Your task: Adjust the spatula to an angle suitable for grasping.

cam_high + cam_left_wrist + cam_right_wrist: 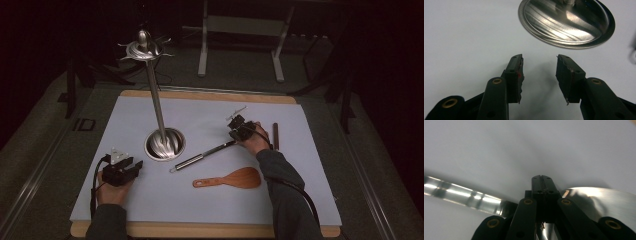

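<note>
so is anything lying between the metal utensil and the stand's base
nothing visible: bare mat separates the metal utensil from the stand's base; the wooden spatula lies nearer the person, out of that path

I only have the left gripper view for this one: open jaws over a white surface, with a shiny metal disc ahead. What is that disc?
Observer: It is the round base of a tall metal stand with hooks at its top.
Operator: Where is the other gripper?
Observer: The right gripper is at the right-hand end of a metal utensil lying beside that base, and its jaws are shut.
Operator: Anything else on the table?
Observer: A wooden spatula lies flat, nearer the person than the utensil.
</note>
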`<state>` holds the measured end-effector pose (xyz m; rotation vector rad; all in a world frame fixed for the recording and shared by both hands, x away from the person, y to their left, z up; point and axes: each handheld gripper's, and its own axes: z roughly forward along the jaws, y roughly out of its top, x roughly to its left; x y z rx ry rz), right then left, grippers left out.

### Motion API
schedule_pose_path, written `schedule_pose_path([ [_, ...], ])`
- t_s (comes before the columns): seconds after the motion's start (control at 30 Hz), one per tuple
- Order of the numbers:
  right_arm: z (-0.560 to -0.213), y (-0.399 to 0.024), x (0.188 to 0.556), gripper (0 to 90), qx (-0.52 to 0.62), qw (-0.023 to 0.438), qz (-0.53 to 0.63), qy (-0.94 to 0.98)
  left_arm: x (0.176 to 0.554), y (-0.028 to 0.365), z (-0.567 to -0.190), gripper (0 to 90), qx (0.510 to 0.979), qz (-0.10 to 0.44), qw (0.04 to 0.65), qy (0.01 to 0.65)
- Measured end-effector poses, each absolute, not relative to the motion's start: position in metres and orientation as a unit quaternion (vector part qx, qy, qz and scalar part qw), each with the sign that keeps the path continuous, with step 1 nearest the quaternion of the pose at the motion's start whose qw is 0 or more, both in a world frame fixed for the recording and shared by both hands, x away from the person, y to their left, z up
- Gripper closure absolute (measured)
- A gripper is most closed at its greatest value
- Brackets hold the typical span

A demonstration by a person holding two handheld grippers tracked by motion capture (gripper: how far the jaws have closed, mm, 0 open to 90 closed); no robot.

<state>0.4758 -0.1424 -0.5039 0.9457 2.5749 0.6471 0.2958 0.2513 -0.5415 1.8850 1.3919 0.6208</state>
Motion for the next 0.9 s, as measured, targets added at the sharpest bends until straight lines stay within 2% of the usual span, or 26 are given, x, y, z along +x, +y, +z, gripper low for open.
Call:
schedule_pose_path([
  [0.33,-0.508,-0.141,0.476,90.0,0.34,0.154,0.18,0.91,0.296,0.25,-0.542,56.8,0.732,0.242,0.347,0.534],
  [0.6,-0.505,-0.157,0.466,90.0,0.339,0.147,0.155,0.916,0.296,0.249,-0.542,56.7,0.733,0.243,0.347,0.532],
  [0.83,-0.501,-0.184,0.451,90.0,0.324,0.102,0.142,0.93,0.296,0.247,-0.542,56.7,0.738,0.245,0.338,0.53],
  [0.9,-0.499,-0.184,0.448,90.0,0.295,0.103,0.13,0.941,0.297,0.247,-0.542,56.7,0.74,0.245,0.336,0.529],
])
